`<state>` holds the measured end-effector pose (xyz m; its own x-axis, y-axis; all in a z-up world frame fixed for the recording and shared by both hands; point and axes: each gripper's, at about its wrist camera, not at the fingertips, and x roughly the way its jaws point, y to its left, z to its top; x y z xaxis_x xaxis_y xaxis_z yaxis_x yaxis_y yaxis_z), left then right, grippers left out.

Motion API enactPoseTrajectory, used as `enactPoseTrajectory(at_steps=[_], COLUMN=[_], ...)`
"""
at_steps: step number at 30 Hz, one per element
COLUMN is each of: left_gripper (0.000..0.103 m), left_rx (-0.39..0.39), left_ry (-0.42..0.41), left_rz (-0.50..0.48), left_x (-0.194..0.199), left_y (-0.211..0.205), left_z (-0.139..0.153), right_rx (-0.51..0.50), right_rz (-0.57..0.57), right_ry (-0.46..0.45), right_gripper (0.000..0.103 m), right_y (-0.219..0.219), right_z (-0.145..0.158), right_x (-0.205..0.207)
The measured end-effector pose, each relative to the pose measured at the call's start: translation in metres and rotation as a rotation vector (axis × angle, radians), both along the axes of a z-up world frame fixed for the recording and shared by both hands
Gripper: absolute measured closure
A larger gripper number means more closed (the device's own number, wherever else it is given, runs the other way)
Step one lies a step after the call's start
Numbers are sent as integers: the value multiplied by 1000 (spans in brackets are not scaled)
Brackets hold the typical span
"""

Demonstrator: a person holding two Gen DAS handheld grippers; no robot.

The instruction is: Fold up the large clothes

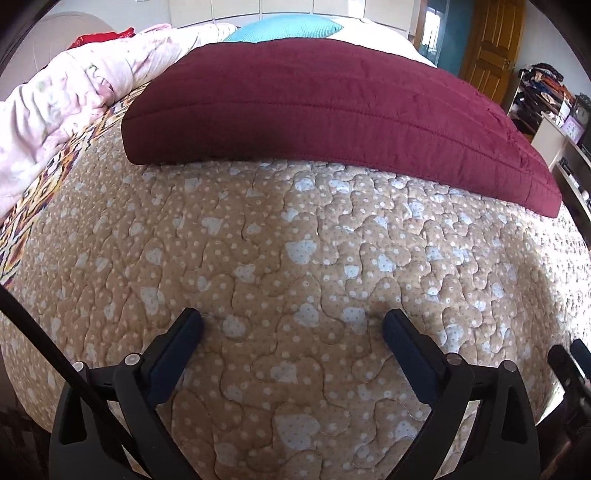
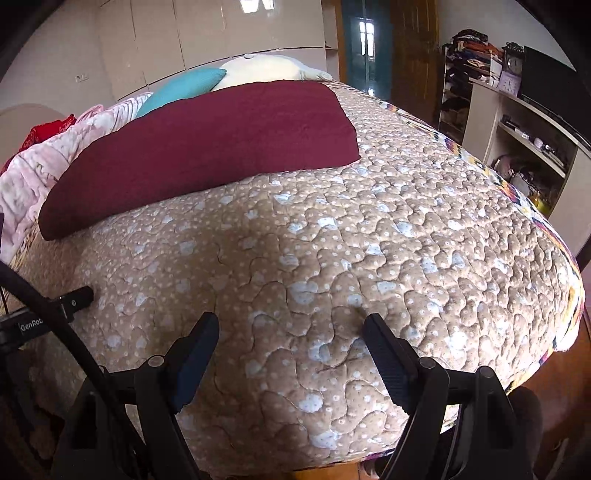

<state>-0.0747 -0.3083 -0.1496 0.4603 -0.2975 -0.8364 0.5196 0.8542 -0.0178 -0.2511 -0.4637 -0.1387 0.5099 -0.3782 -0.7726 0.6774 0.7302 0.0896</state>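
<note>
A dark red quilted garment (image 1: 332, 107) lies folded flat into a long thick rectangle across the far half of the bed; it also shows in the right wrist view (image 2: 207, 147). My left gripper (image 1: 293, 325) is open and empty, its fingertips touching or just above the tan bedspread (image 1: 280, 266), well short of the garment. My right gripper (image 2: 290, 326) is open and empty, low over the same bedspread (image 2: 369, 240) near the bed's front edge. The left gripper's finger (image 2: 79, 297) shows at the left of the right wrist view.
A crumpled pink floral quilt (image 1: 62, 110) lies along the bed's left side, with a red cloth (image 2: 48, 129) behind it. A teal pillow (image 1: 284, 27) and a white pillow (image 2: 266, 70) lie at the head. Shelves (image 2: 532, 144) stand right of the bed.
</note>
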Motion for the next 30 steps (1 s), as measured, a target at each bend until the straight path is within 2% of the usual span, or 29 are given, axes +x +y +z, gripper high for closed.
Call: enactPoseTrajectory(at_steps=[3,6,15,24,30], left_gripper=[4,4,4,3,3], left_rx=[-8,-11,-4,-27,-10], left_ry=[-23,-32,-15,-49,-39], left_rz=[2,-7,-13,-5,6], left_x=[6,-7,-13,-13,-17], left_y=[1,2,1,4,3], left_z=[-2,-3,-1,-3,5], right_rx=[-29,-51,-111,-170,-162], right_rz=[9,13,5,7,4], right_ry=[16,44,96,118,116], right_gripper=[18,18,18,17,16], right_y=[1,6,16,22,21], right_z=[-2,-3,-1,1,1], right_x=[1,3,7,6,2])
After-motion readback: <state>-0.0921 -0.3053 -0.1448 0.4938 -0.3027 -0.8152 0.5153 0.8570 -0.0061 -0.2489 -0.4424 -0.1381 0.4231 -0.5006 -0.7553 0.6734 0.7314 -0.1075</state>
